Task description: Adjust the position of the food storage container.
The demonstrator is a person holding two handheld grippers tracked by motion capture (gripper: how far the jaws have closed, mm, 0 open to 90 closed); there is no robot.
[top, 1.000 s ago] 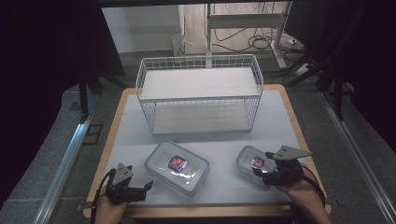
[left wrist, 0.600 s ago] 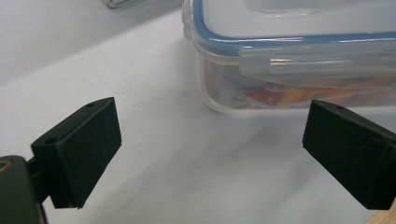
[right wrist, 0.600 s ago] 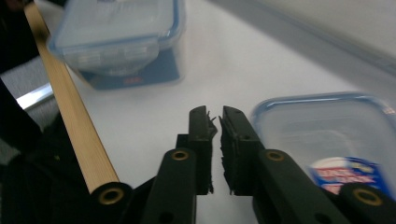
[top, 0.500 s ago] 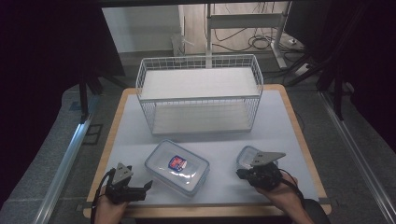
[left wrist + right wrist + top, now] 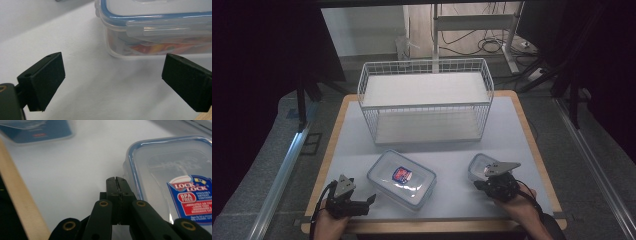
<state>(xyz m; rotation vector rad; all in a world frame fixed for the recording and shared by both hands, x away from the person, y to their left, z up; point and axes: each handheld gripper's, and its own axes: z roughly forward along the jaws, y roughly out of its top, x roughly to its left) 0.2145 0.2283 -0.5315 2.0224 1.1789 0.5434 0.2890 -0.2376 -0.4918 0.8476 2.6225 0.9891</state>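
Clear plastic boxes not yet in wire basket (image 5: pixel 426 102) at twelve o'clock. Right gripper (image 5: pixel 117 181) closed, holding nothing; left gripper (image 5: pixel 112 82) wide open, empty.

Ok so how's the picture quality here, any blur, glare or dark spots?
High view: the table is evenly lit, the surroundings almost black. Left gripper view: sharp black pads, soft shadow under the large container. Right gripper view: the label on the small container reads clearly, the far container is blurred.

Small container (image 5: pixel 479 165) partly behind right tool (image 5: pixel 482 185)
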